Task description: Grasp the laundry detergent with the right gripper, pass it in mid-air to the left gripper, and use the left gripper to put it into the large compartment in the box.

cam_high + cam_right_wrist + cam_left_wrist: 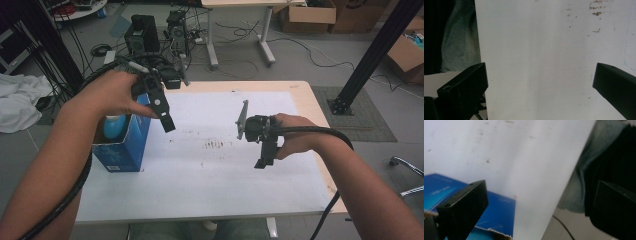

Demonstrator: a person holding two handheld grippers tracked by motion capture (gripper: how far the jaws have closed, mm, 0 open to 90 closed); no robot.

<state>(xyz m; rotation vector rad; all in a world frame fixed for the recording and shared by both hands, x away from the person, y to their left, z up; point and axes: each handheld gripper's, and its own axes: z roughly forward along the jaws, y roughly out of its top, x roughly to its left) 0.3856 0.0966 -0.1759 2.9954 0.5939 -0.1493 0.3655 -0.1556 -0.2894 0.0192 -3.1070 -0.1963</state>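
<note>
Blue box (125, 145): an open-topped carton standing upright near the table's left edge in the high view, a torn flap showing along its rim in the left gripper view (499, 212).
Writing on the box: pale lettering runs across its blue faces, too blurred and small to read in either view.
Contents: a light blue rounded object (114, 126) sits inside the box, its top rising to the opening; what it is cannot be told.
Left gripper (167, 120): held above the table just beside the box's upper right corner, pointing down and toward the person, jaws spread wide apart with nothing between them; it touches neither the box nor the table.
Left hand (112, 92): wrapped over the gripper's body from above, forearm reaching in from the lower left, a black cable looping behind the wrist.
Right gripper (264, 157): poised over the middle-right of the table, well apart from the box, pointing downward; its own view shows both jaws set wide with only the white surface between them, holding nothing.
Right hand (295, 137): closed round the gripper's handle from the right, forearm entering from the lower right corner, grey three-cornered plate standing on edge at the gripper's far side.
Table (210, 195): covered by a white sheet, with a patch of brownish smudges (215, 145) between the two grippers.
Surroundings: cardboard boxes, cables and a second table on the grey floor beyond.
</note>
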